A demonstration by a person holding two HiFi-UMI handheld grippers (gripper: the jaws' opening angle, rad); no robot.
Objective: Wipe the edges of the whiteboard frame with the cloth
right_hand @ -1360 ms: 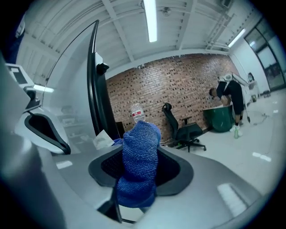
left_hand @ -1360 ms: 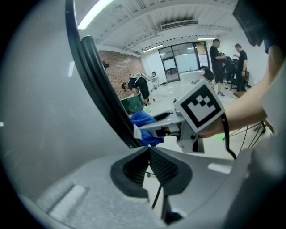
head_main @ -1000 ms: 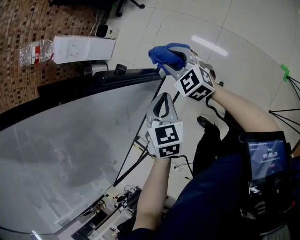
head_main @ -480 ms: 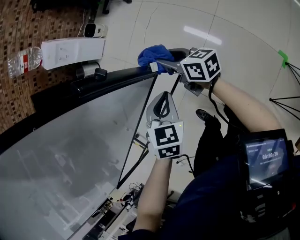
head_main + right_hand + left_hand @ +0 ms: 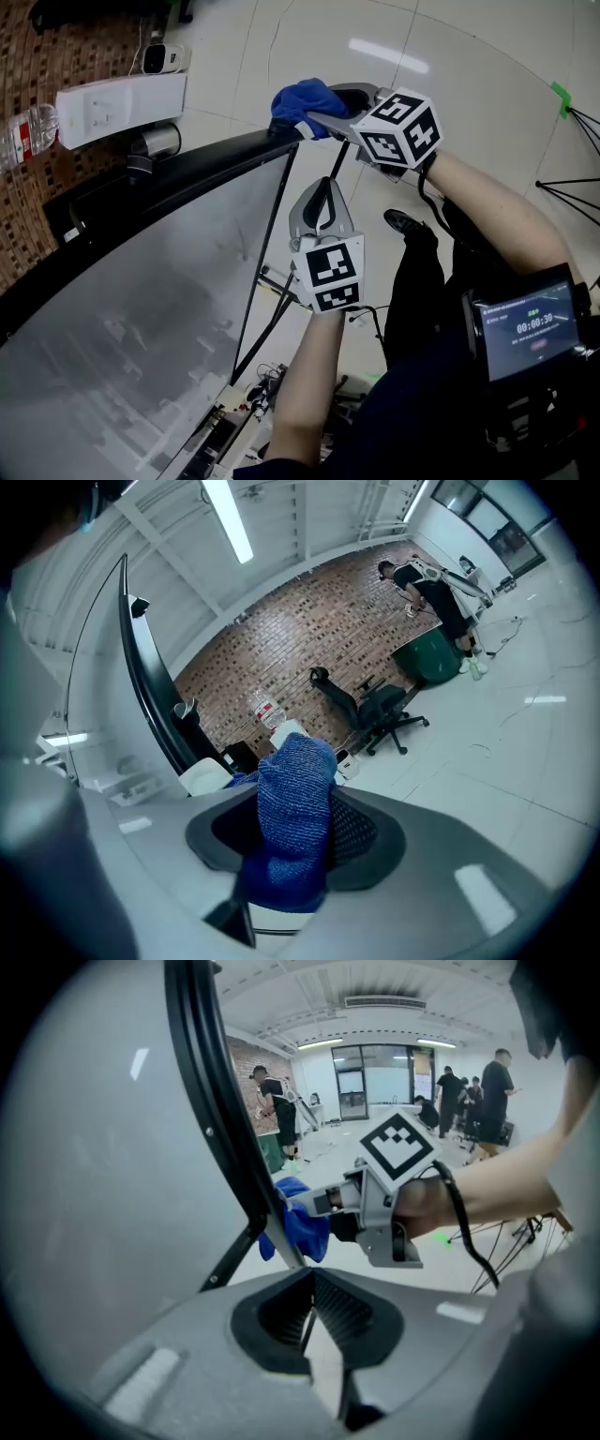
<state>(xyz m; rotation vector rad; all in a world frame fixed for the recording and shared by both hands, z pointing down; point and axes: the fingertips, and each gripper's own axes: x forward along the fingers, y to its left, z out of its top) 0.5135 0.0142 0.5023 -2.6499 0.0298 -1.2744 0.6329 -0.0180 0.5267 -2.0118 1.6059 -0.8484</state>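
Both forearms [image 5: 309,394] outstretched: right tongs [image 5: 311,119] level, tight on cloth [image 5: 295,97] at frame [image 5: 206,157] corner; left tongs [image 5: 323,185] downward, closed.

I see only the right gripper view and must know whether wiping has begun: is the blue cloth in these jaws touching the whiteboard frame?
Observer: Yes. The left gripper view shows the blue cloth lying against the black whiteboard frame.
Operator: Where on the frame?
Observer: In the head view the right gripper holds it at the upper corner, where the top edge meets the side edge.
Operator: What is the other gripper holding?
Observer: Nothing. The left gripper is shut, with nothing between its jaws.
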